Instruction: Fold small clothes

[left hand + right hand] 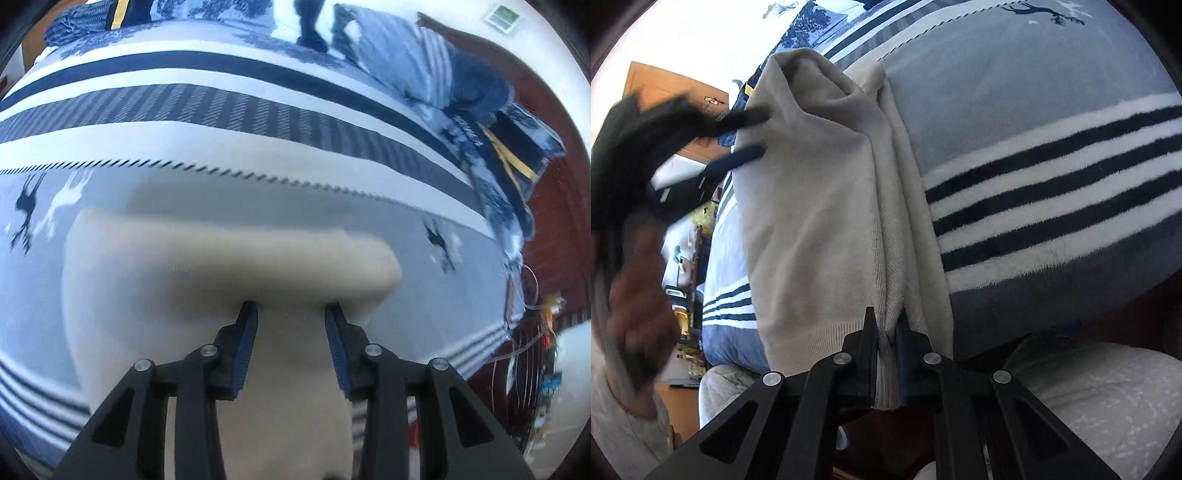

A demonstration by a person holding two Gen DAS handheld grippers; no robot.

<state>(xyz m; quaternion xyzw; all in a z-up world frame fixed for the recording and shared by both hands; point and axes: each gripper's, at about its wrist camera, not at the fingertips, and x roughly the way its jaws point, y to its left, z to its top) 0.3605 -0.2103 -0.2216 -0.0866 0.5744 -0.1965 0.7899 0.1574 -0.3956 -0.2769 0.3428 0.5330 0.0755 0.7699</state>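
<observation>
The beige sweater (pixel 812 206) is lying on the striped bed blanket (pixel 1052 206), partly folded lengthwise. The right gripper (pixel 886 325) is pinching its ribbed hem to anchor it, while the left gripper (pixel 291 314) is hovering, fingers (pixel 246 332) parted and holding nothing.

beige sweater (pixel 812 221), grey blanket (pixel 1034 92) with navy-white stripes

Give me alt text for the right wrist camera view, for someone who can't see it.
The right hand-held gripper is shut on the ribbed hem of a beige sweater lying partly folded on a grey blanket with navy and white stripes. At the left, blurred, the left hand-held gripper has its fingers open at the sweater's far edge.
</observation>
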